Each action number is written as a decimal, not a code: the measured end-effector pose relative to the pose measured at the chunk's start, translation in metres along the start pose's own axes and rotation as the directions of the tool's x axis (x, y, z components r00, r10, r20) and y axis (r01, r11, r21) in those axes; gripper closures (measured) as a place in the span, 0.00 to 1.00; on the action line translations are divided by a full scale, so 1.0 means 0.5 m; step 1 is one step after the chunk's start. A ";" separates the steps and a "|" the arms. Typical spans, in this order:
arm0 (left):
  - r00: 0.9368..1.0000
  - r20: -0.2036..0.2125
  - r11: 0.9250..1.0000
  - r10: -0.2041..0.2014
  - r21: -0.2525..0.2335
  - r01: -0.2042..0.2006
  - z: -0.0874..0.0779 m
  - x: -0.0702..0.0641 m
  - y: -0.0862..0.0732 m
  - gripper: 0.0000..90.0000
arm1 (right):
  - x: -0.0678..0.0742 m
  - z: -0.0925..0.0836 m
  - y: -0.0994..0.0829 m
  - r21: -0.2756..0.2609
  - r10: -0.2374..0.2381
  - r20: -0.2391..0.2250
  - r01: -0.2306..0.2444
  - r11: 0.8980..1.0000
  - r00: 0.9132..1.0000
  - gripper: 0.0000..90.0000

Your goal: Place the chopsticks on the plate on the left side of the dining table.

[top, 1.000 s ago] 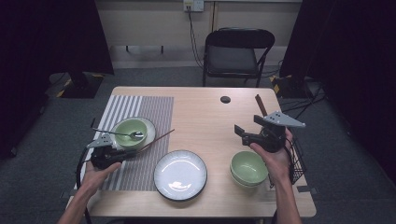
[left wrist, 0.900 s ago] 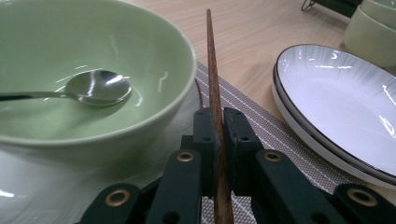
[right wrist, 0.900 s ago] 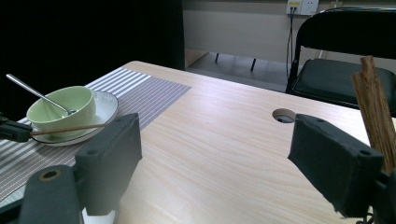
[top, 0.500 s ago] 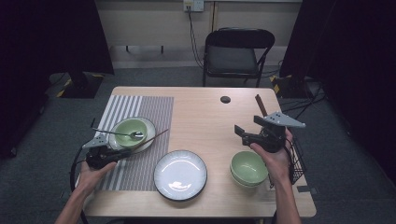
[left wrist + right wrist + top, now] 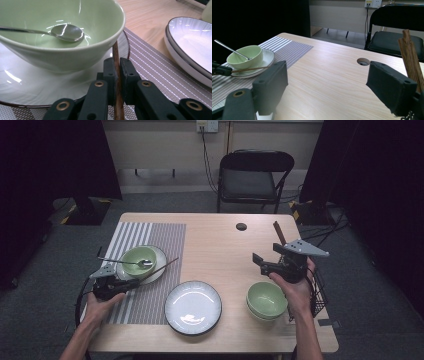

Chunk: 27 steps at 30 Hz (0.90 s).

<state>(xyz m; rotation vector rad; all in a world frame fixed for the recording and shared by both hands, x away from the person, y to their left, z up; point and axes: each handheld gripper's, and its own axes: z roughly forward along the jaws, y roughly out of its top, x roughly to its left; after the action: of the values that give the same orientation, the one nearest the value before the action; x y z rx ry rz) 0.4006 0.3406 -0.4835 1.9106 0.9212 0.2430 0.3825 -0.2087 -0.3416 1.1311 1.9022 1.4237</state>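
The left gripper [image 5: 131, 283] is pinching a wooden chopstick [image 5: 117, 75] — its tip lying across the plate [image 5: 30, 85] beside the green bowl [image 5: 139, 260] holding a spoon [image 5: 65, 32], at the table's left. The right gripper [image 5: 267, 262] is hovering wide open, empty — far right.

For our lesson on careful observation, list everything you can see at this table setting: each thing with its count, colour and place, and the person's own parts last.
Table: one, light wood, centre.
Placemat: one, grey and white stripes, table's left.
Small plate: one, white, on the placemat under a bowl.
Bowl with spoon: one, green, on the small plate.
Spoon: one, silver, resting in that bowl.
Chopstick: one, brown, clamped in the left gripper.
Large plate: one, white with dark rim, front centre.
Stacked bowls: green, front right; number unclear.
Wooden sticks: brown, right edge.
Chair: one, black, behind the table.
Left gripper: black, shut on the chopstick.
Right gripper: black, open, above the table.
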 end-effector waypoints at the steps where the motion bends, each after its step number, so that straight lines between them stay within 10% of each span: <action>1: 1.000 0.000 1.000 -0.002 -0.001 0.002 -0.001 0.001 0.000 0.94 | 0.001 0.000 0.000 0.001 0.000 0.001 0.000 1.000 1.000 0.18; 27: 0.998 -0.058 0.999 -0.031 -0.020 0.030 -0.011 0.016 -0.002 0.92 | 0.003 0.006 -0.001 0.010 0.004 -0.006 -0.004 1.000 1.000 0.17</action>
<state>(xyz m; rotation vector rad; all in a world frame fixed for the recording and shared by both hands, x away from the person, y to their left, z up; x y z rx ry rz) 0.4028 0.3498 -0.4832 1.8795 0.9831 0.2900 0.3839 -0.2061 -0.3430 1.1374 1.9145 1.4224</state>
